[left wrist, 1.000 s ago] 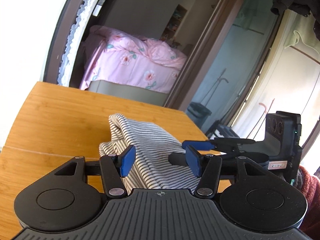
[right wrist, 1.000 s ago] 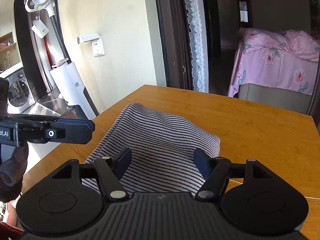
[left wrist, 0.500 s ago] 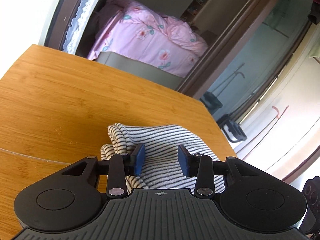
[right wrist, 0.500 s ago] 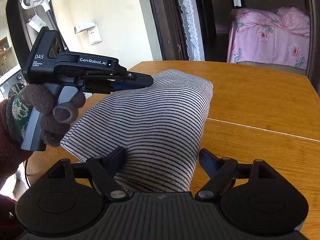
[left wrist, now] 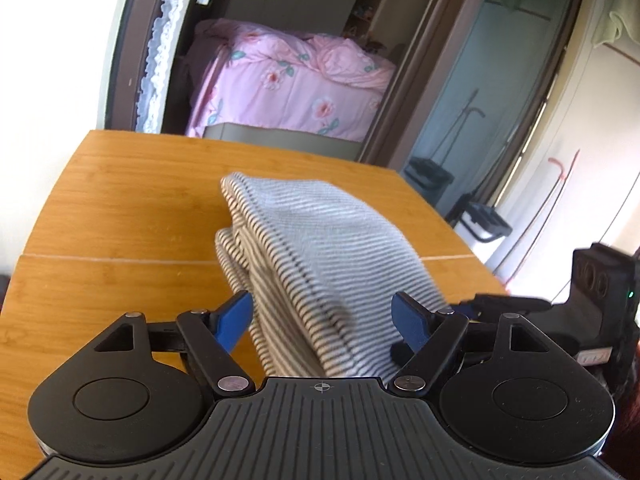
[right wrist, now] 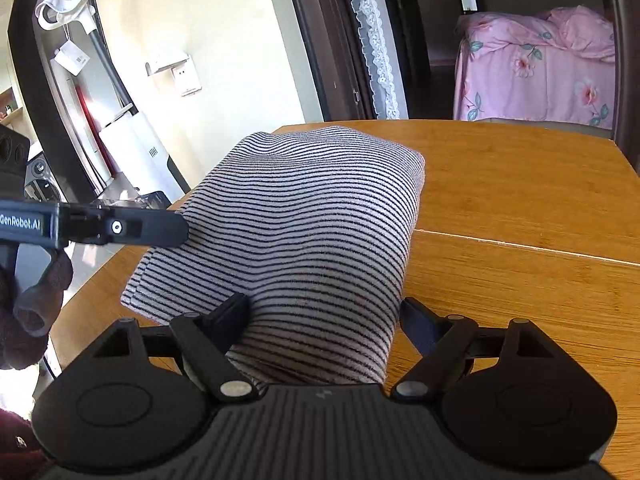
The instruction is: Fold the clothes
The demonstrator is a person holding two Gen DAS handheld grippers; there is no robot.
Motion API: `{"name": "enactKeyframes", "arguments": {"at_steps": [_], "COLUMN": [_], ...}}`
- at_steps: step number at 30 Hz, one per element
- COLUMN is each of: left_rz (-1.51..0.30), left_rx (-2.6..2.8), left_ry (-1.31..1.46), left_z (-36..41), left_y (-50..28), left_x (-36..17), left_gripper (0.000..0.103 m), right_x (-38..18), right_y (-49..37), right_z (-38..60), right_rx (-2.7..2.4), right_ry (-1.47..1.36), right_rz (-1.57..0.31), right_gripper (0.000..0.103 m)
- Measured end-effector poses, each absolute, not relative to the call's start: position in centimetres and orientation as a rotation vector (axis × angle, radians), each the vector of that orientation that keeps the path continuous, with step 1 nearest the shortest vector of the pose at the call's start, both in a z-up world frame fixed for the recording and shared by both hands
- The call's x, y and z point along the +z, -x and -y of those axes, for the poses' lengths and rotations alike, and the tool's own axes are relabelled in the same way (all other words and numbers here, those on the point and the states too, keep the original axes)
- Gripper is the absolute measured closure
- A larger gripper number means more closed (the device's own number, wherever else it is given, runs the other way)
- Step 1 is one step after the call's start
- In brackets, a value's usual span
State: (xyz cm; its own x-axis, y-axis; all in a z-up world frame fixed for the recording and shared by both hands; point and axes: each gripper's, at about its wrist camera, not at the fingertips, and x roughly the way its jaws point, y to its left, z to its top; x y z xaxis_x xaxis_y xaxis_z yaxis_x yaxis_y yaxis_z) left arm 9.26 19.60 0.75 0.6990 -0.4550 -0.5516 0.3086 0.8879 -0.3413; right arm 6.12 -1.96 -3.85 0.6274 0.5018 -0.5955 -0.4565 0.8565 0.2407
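Striped garment (right wrist: 304, 232) folded into a thick bundle on table (right wrist: 520, 208). Left gripper (left wrist: 324, 320) just opened wide; right gripper (right wrist: 324, 316) wide too, both straddling cloth, neither pinching. Soft, light, floppy: grab the folded edge through all layers.

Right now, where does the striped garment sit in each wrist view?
Left wrist: striped garment at centre, running from mid-table down between the open left gripper pads.
Right wrist: centre-left, a folded bundle reaching between the right gripper pads.
Shared landmark: pink bed beyond the table.
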Motion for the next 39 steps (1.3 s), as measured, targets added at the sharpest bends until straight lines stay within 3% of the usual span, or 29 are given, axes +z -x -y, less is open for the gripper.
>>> {"name": "enactKeyframes", "arguments": {"at_steps": [3, 5, 11, 18, 22, 26, 30, 39], "left_rz": [-0.718, -0.734, -0.708, -0.738, -0.71, -0.582, -0.503, -0.603], "left_rx": [-0.446, -0.475, -0.58, -0.601, -0.591, -0.558, -0.577, -0.527], "left_ry": [0.274, 0.296, 0.325, 0.257, 0.269, 0.286, 0.336, 0.417], "left_z": [-19.8, -19.6, -19.2, -18.7, -19.5, -20.8, -20.5, -19.0], "left_y": [-9.1, -9.1, -8.5, -7.4, -6.9, -6.9, -8.3, -14.0], "left_x": [-0.8, -1.5, -1.3, -2.1, -0.9, 3.0, 5.0, -0.2], "left_gripper": [0.026, 0.044, 0.056, 0.057, 0.056, 0.05, 0.037, 0.033], "right_x": [-3.5, -3.3, -3.0, -4.0, -4.4, -4.7, -4.8, -4.8], "right_y": [-6.0, -6.0, -6.4, -6.7, -6.7, -6.7, -6.6, -5.9], "right_z": [2.3, 2.5, 3.9, 4.4, 4.5, 4.7, 4.6, 5.0], "right_rx": [0.55, 0.549, 0.502, 0.488, 0.486, 0.492, 0.487, 0.495], "right_ry": [-0.073, -0.075, -0.1, -0.136, -0.139, -0.161, -0.16, -0.232], "right_rz": [-0.7, -0.697, -0.703, -0.713, -0.7, -0.706, -0.705, -0.718], "right_gripper": [0.02, 0.02, 0.017, 0.006, 0.004, 0.004, 0.004, 0.003]}}
